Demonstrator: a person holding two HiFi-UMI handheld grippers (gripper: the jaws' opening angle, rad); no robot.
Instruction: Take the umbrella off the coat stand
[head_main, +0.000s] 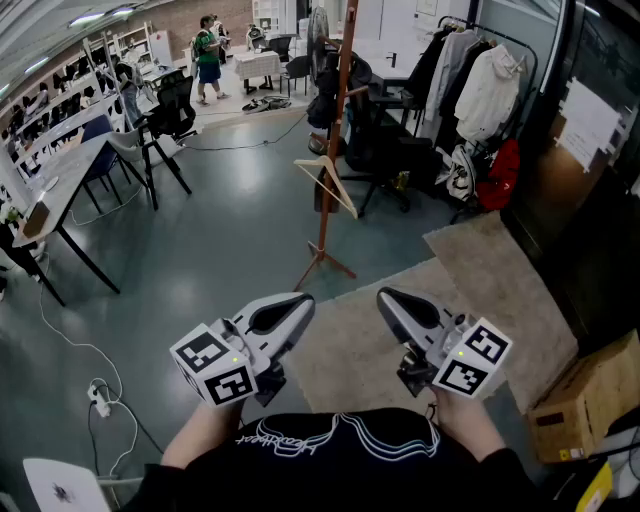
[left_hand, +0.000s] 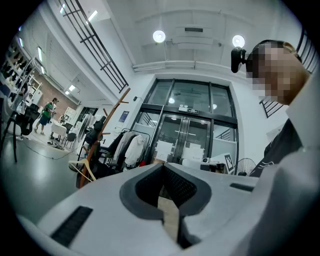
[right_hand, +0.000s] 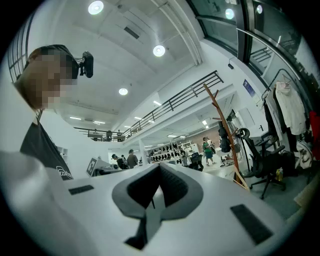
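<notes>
A tall wooden coat stand (head_main: 335, 140) rises from the grey floor, well ahead of me. High on it hangs a dark bundle (head_main: 325, 95); too small to tell whether it is the umbrella. A bare wooden hanger (head_main: 326, 185) dangles lower down. Both grippers are held close to my body, far from the stand. My left gripper (head_main: 300, 303) is shut with nothing in it, and my right gripper (head_main: 385, 297) is shut and empty too. The stand also shows in the left gripper view (left_hand: 107, 120) and in the right gripper view (right_hand: 225, 130).
A beige rug (head_main: 470, 290) lies under the grippers. A clothes rack with white jackets (head_main: 475, 85) and office chairs (head_main: 390, 140) stand behind the stand. Tables (head_main: 60, 190) line the left. A cardboard box (head_main: 590, 400) sits at right, a power strip (head_main: 100, 400) at left.
</notes>
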